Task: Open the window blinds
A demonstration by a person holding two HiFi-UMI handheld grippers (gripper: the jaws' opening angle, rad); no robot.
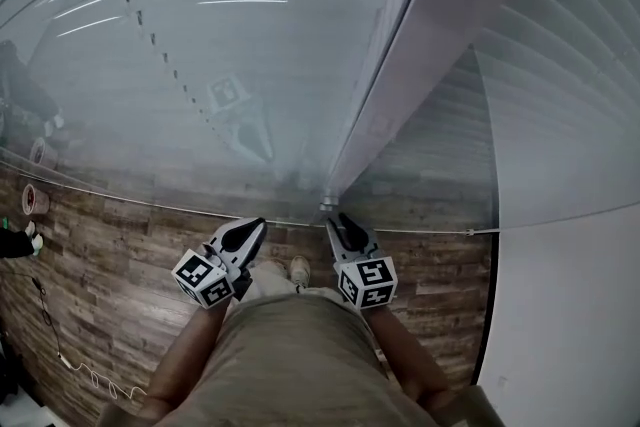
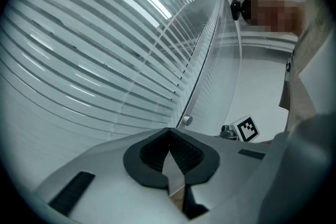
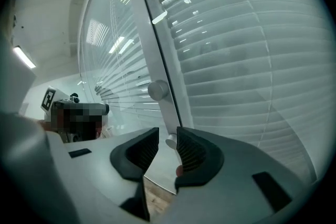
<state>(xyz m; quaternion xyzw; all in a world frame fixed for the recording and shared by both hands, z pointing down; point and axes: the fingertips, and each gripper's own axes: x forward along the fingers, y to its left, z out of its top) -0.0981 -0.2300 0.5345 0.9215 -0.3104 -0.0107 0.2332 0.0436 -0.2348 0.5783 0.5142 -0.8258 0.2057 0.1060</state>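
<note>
Closed slatted blinds (image 1: 560,65) hang behind glass panes on both sides of a grey frame post (image 1: 420,45). A small round knob (image 1: 326,206) sits at the post's foot. My right gripper (image 1: 333,221) is right at that knob. In the right gripper view its jaws (image 3: 168,147) stand apart with the small knob (image 3: 170,140) between them, close to the right pad; a larger knob (image 3: 157,90) sits higher on the post. My left gripper (image 1: 258,226) is shut and empty, a little left of the post. The left gripper view shows its jaws (image 2: 169,139) shut, a post knob (image 2: 187,120) beyond.
Wood-look floor (image 1: 100,265) runs along the glass. A white wall panel (image 1: 570,315) stands at the right. A cable (image 1: 60,355) and a roll of tape (image 1: 35,200) lie at the left. The person's shoe (image 1: 298,268) is just behind the grippers.
</note>
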